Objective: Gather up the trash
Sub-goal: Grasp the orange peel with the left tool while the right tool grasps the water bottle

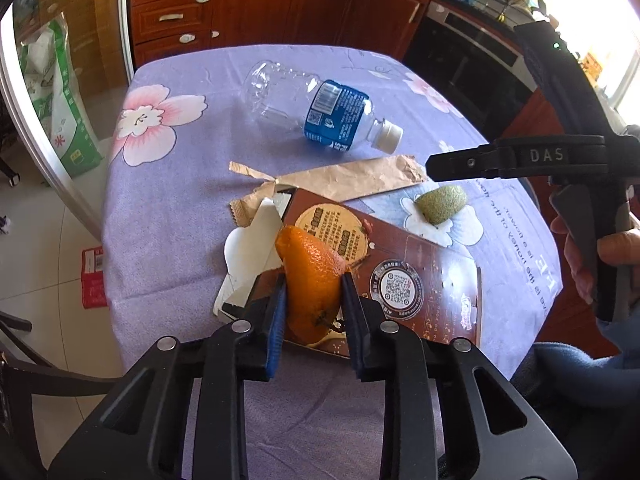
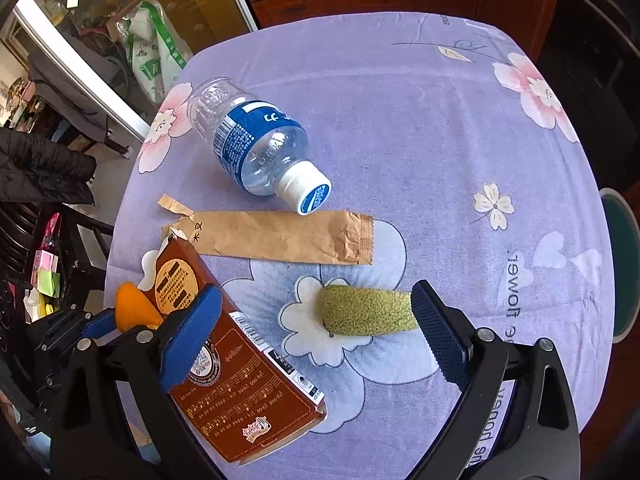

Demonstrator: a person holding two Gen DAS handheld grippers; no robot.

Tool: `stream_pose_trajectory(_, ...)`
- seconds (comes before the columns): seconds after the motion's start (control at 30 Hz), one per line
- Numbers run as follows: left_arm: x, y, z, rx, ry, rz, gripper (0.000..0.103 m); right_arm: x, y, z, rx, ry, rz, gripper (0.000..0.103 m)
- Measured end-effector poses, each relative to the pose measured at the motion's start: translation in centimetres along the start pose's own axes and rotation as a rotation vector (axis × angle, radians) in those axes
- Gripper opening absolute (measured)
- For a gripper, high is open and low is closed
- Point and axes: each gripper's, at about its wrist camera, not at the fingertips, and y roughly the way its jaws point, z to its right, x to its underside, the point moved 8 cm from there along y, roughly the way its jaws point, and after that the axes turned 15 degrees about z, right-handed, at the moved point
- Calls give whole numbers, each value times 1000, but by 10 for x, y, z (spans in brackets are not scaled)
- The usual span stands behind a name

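Note:
My left gripper [image 1: 313, 296] is shut on an orange peel [image 1: 314, 280] and holds it over a flattened brown carton [image 1: 420, 280]; the peel also shows in the right wrist view [image 2: 134, 312]. My right gripper [image 2: 316, 330] is open, low over the table, with a green melon rind [image 2: 366, 310] between its fingers, close to the right finger. The rind also shows in the left wrist view [image 1: 440, 203]. An empty plastic bottle [image 2: 256, 144] with a blue label lies on its side. A brown paper sleeve [image 2: 276, 238] lies flat below it.
The table wears a purple flowered cloth [image 2: 420, 120]. White torn paper [image 1: 252, 240] sticks out from under the carton. Wooden cabinets [image 1: 248, 4] stand behind the table. A green and white sack [image 1: 60, 92] and a red packet [image 1: 94, 276] are on the floor at left.

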Motion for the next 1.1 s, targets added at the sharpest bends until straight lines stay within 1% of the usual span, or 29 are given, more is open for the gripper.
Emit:
stream_pose_trajectory(0.1, -15, -3, -9, -2, -15, 29, 26, -16, 6, -10, -11, -38, 17, 91)
stream_pose_trajectory(0.3, -38, 6, -26, -3, -49, 52, 26, -56, 25, -33, -35, -125, 59, 91)
stream_pose_trajectory(0.47, -47, 16, -34, 12, -78, 55, 26, -74, 50, -46, -45, -196, 51, 91)
stream_pose_trajectory(0.67, -48, 28, -44, 21, -116, 36, 26, -78, 79, -47, -48, -216, 20, 91)
stream_pose_trajectory(0.87, -48, 35, -48, 25, -132, 23, 26, -79, 88, -49, -71, -190, 41, 91)
stream_pose_trajectory(0.93, -48, 37, -48, 25, -134, 21, 26, -75, 90, -53, -86, -200, 31, 77)
stream_pose_trajectory(1.03, -49, 39, -48, 21, -140, 19, 26, -73, 88, -58, -77, -235, 45, 76)
stream_pose_trajectory(1.1, -50, 38, -47, 16, -137, 21, 26, -71, 85, -59, -83, -230, 45, 75)
